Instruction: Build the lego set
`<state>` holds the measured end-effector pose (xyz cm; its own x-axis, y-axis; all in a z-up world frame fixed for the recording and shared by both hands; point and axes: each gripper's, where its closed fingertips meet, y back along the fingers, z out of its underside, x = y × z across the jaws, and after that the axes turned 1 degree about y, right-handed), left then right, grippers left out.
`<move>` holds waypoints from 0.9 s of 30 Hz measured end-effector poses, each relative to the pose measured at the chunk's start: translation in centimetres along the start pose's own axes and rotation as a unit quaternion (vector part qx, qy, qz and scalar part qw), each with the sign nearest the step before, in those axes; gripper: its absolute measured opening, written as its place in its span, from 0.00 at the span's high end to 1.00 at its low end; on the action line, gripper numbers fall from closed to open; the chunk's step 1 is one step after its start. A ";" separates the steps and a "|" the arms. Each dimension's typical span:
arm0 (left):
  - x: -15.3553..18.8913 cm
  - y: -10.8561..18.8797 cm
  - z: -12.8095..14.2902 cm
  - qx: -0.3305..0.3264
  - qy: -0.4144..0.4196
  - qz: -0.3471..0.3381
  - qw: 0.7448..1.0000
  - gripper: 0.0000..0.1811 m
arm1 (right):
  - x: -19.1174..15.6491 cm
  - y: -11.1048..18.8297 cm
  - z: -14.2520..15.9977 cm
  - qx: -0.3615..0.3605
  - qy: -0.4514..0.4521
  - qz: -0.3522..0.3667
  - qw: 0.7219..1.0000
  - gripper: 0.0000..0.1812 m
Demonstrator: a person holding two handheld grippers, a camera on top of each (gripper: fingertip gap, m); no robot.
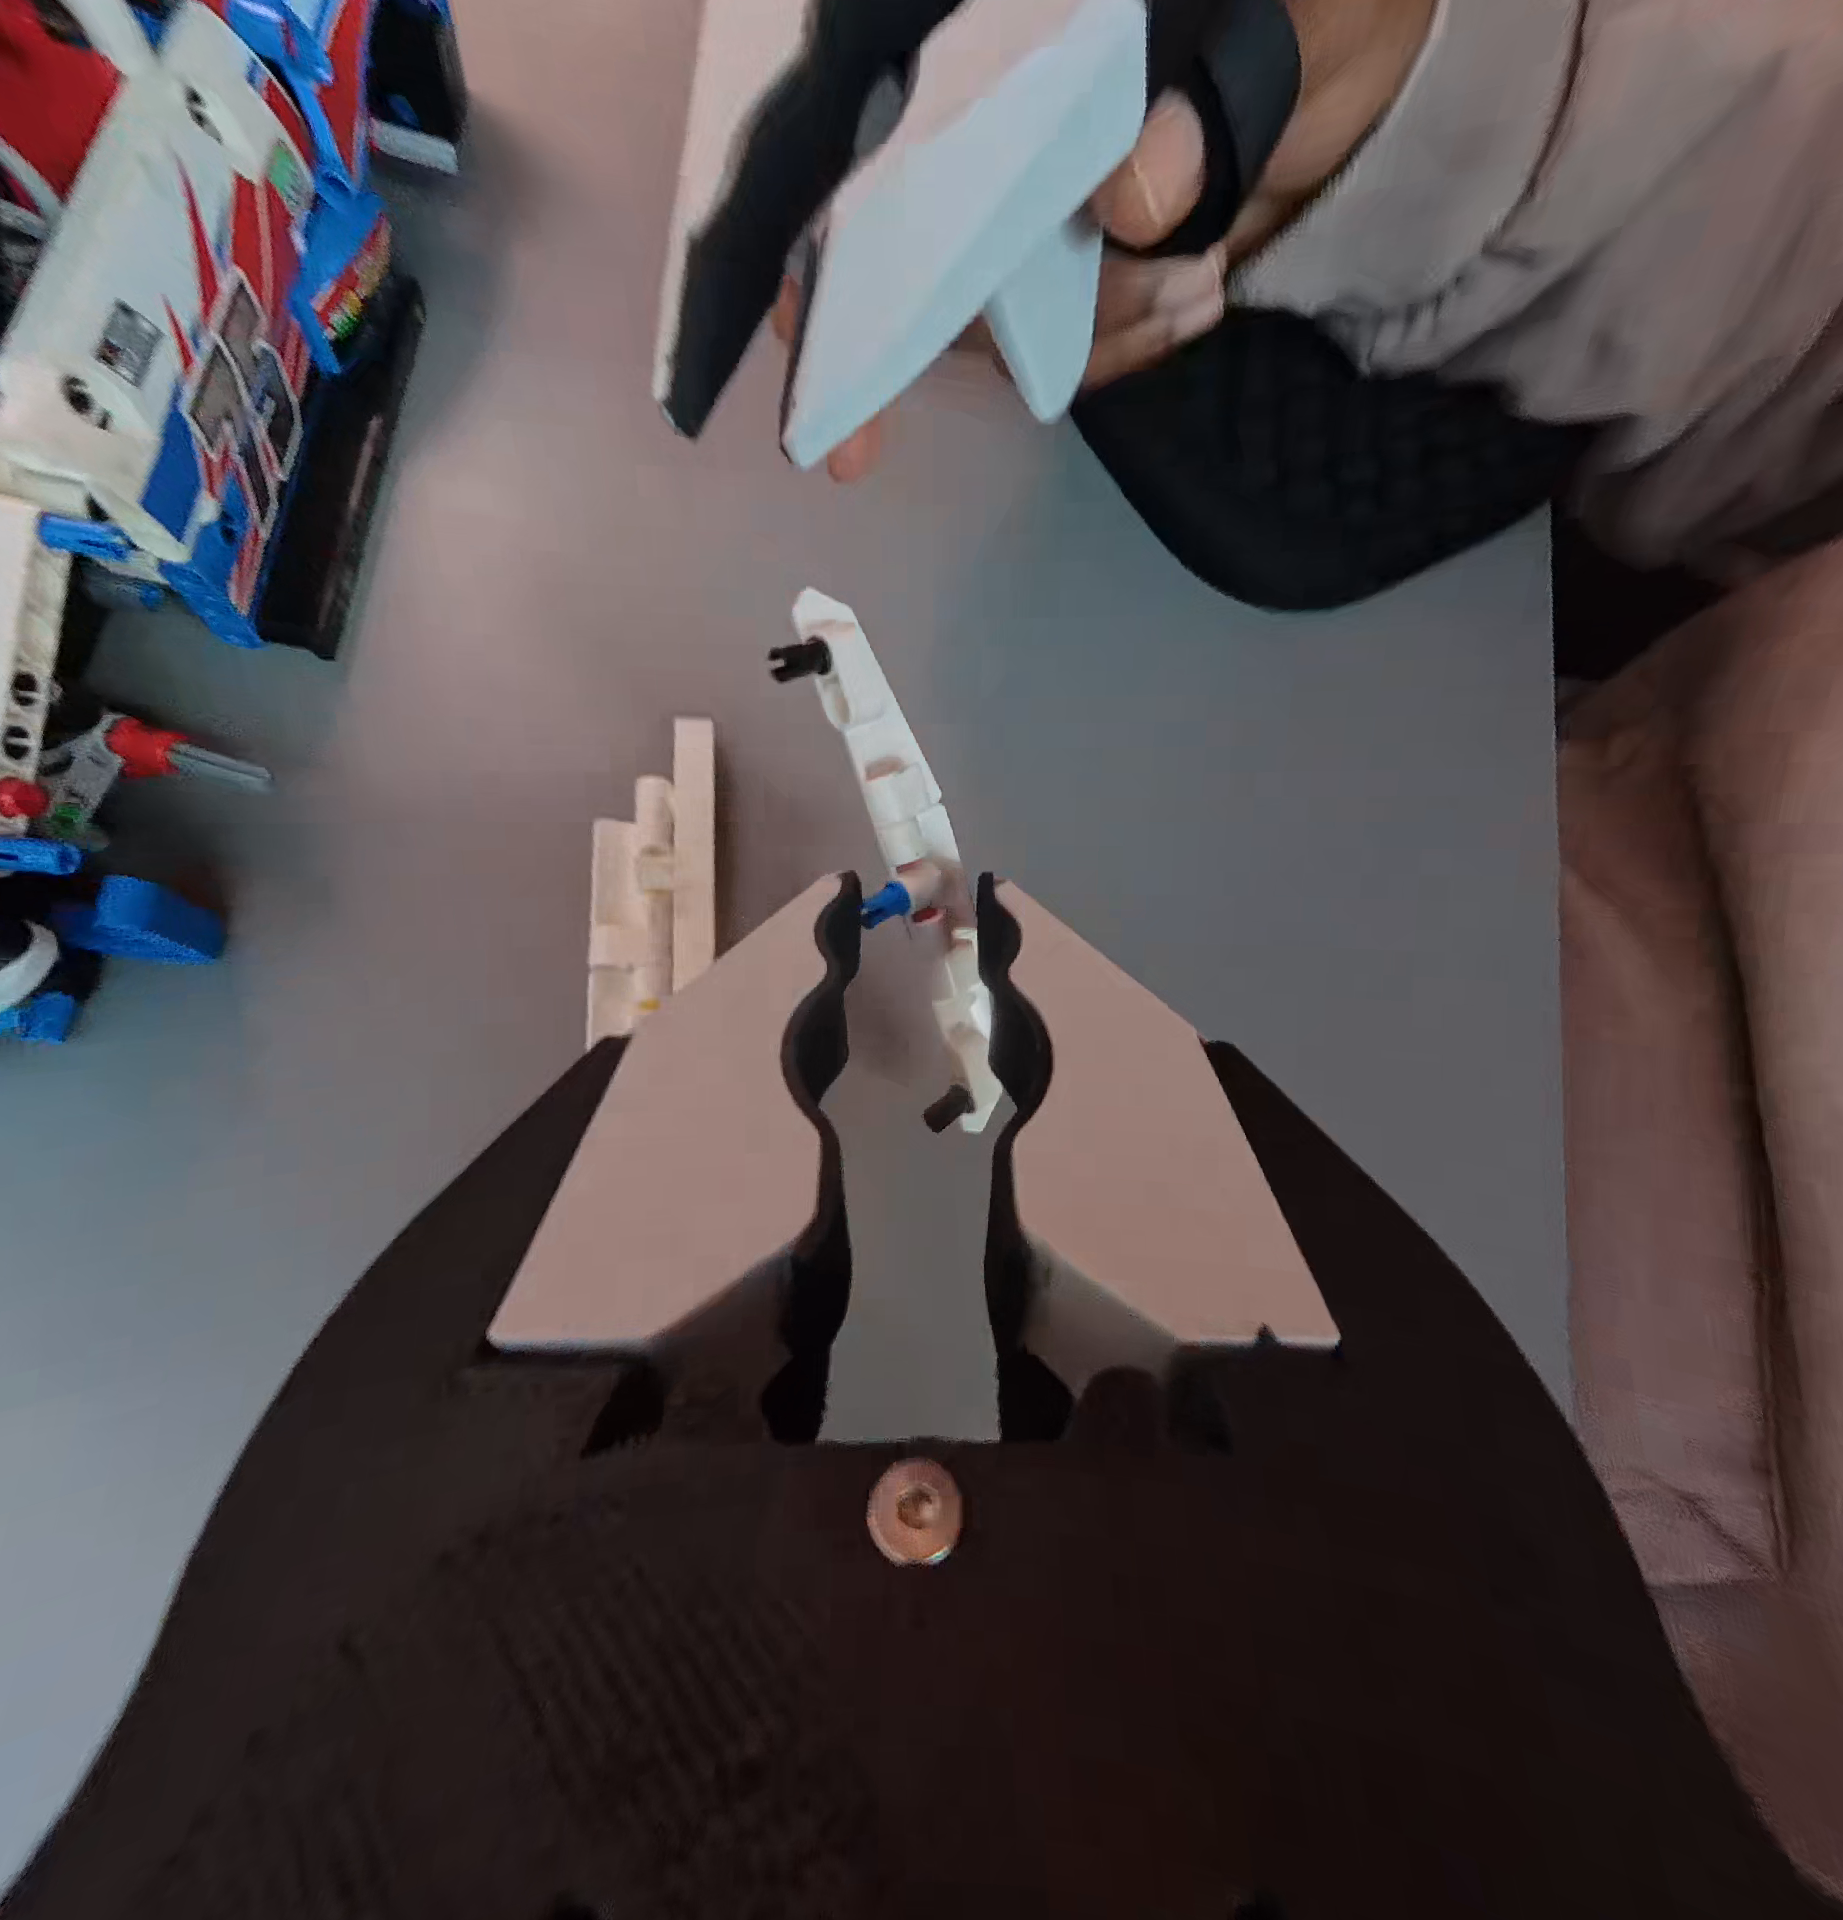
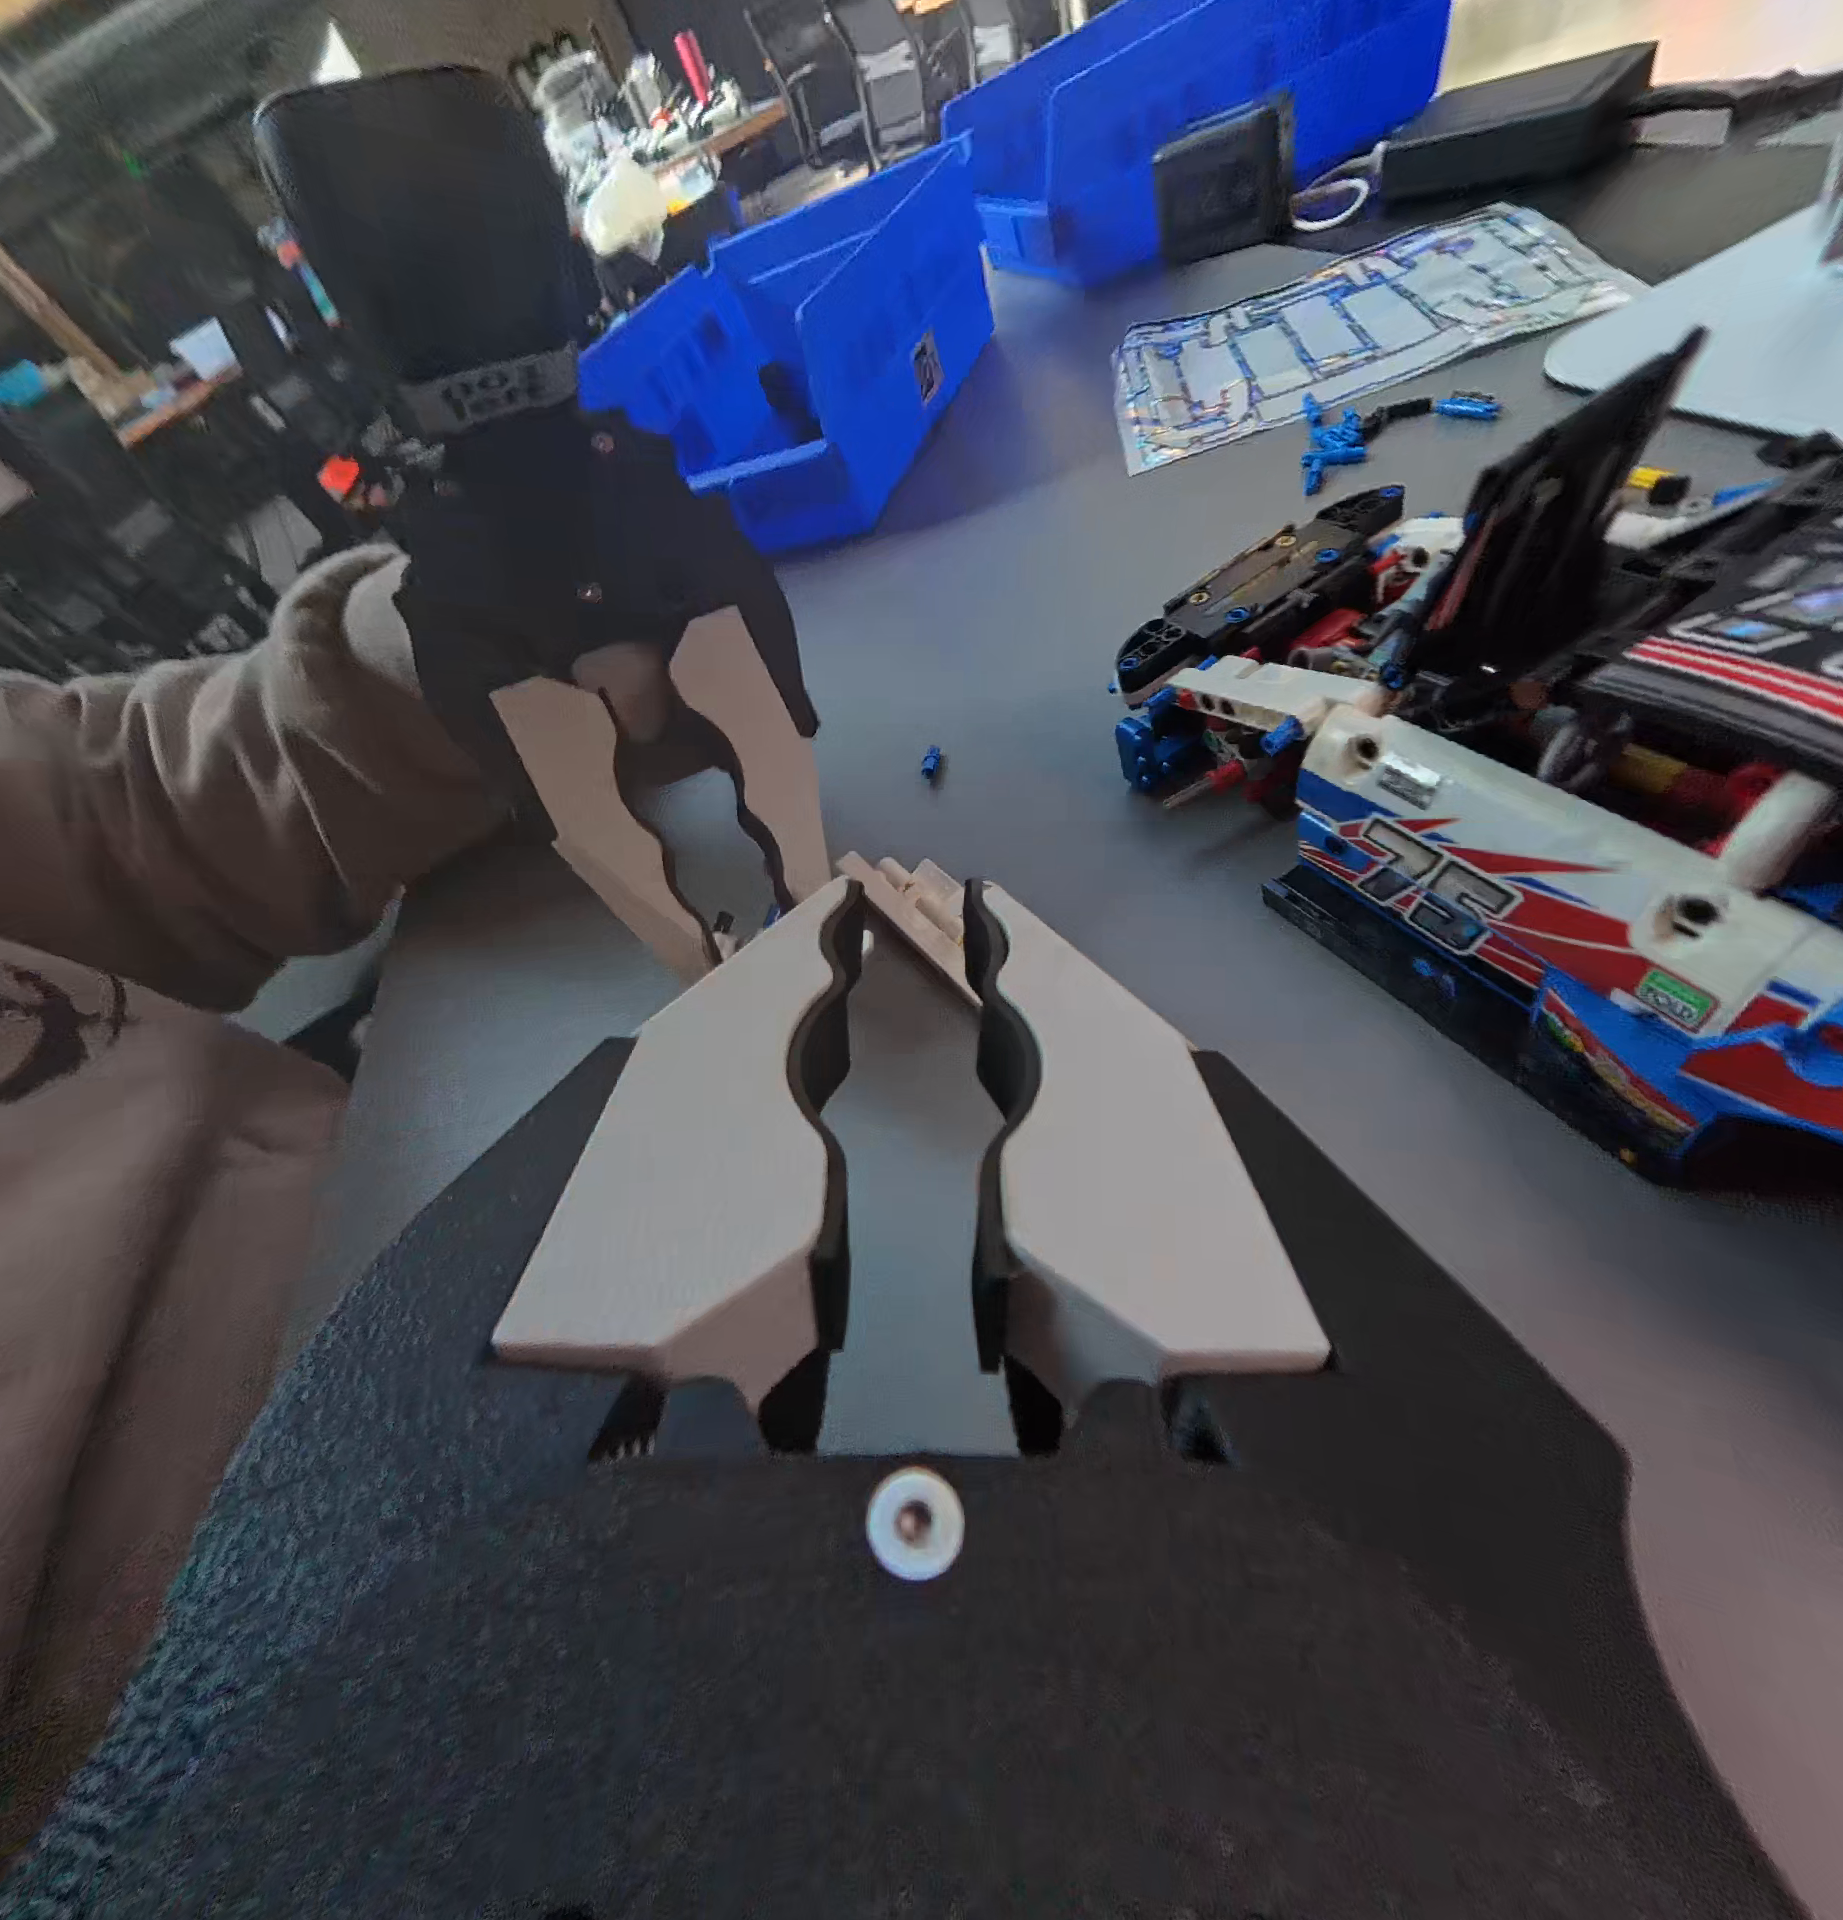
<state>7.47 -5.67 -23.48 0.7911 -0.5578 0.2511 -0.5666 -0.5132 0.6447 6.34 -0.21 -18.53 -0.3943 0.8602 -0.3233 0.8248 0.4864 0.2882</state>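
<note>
My left gripper (image 1: 919, 894) is shut on a white curved Lego piece (image 1: 896, 790) with black pins and a blue pin. The blue pin touches one finger and the white beam touches the other. The piece is tilted, just above the grey table (image 1: 1208, 883). A stepped white Lego panel (image 1: 652, 894) lies on the table just left of it. My right gripper (image 2: 909, 899) is open and empty, with that panel (image 2: 912, 883) just beyond its tips. In the left wrist view the right gripper (image 1: 753, 436) hovers blurred, farther back. In the right wrist view the left gripper (image 2: 745, 930) points down at the table.
A partly built white, red and blue Lego race car (image 2: 1519, 883) stands to the right; it also shows in the left wrist view (image 1: 169, 364). Blue bins (image 2: 844, 364), a sticker sheet (image 2: 1343, 322) and loose blue pins (image 2: 1332, 442) lie behind. A single blue pin (image 2: 932, 764) lies mid-table. The left gripper's tips are roughly 8 cm from the right gripper's.
</note>
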 end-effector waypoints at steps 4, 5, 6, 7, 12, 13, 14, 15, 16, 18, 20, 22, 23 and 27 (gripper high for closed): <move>-0.1 -0.4 2.3 -0.070 -0.062 -0.029 0.995 0.90 | -1.9 -0.9 2.5 -0.083 0.183 -0.007 0.980 0.87; -0.1 -0.6 2.5 -0.079 -0.069 -0.029 0.994 0.90 | -2.0 -1.2 3.4 -0.111 0.216 -0.004 0.970 0.86; -0.2 -0.7 2.5 -0.083 -0.079 -0.033 0.993 0.90 | -2.0 -1.4 4.3 -0.136 0.241 -0.003 0.961 0.86; -0.4 -0.8 2.5 -0.085 -0.091 -0.038 0.991 0.90 | -1.9 -1.6 5.1 -0.159 0.260 -0.001 0.953 0.86; -2.1 -0.1 2.3 -0.087 -0.121 -0.078 0.986 0.85 | -0.6 -1.9 7.0 -0.225 0.313 0.014 0.923 0.88; -2.3 0.3 2.2 -0.080 -0.123 -0.084 0.986 0.85 | -0.4 -2.0 7.1 -0.231 0.319 0.014 0.919 0.88; -2.3 0.7 2.0 -0.070 -0.124 -0.085 0.986 0.85 | -0.4 -2.0 7.1 -0.235 0.323 0.011 0.917 0.88; -2.2 1.1 1.8 -0.061 -0.125 -0.088 0.986 0.85 | -0.4 -2.0 7.0 -0.238 0.326 0.006 0.915 0.88; -2.3 1.7 1.8 -0.054 -0.128 -0.093 0.986 0.84 | -0.4 -2.1 6.8 -0.240 0.331 -0.001 0.913 0.89; -2.5 2.7 2.1 -0.052 -0.130 -0.099 0.985 0.81 | -0.5 -2.3 6.5 -0.248 0.342 -0.013 0.906 0.88; -2.3 3.0 3.0 -0.066 -0.110 -0.078 0.989 0.74 | -0.5 -2.6 6.1 -0.255 0.363 -0.023 0.896 0.88; -2.5 3.1 4.0 -0.085 -0.110 -0.077 0.987 0.72 | -1.1 -3.2 5.8 -0.257 0.382 -0.045 0.887 0.90; -2.7 3.1 4.5 -0.099 -0.118 -0.083 0.985 0.72 | -1.5 -3.5 5.8 -0.259 0.389 -0.059 0.882 0.91; -3.0 3.0 4.8 -0.105 -0.124 -0.090 0.982 0.73 | -0.6 -4.3 6.5 -0.292 0.407 -0.042 0.865 0.96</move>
<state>2.23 -8.69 -25.80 0.7788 -0.6254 -0.0485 -0.3410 -0.4870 0.8041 5.63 -3.79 -25.42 -0.7931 0.5257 0.3075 0.5280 0.3419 0.7774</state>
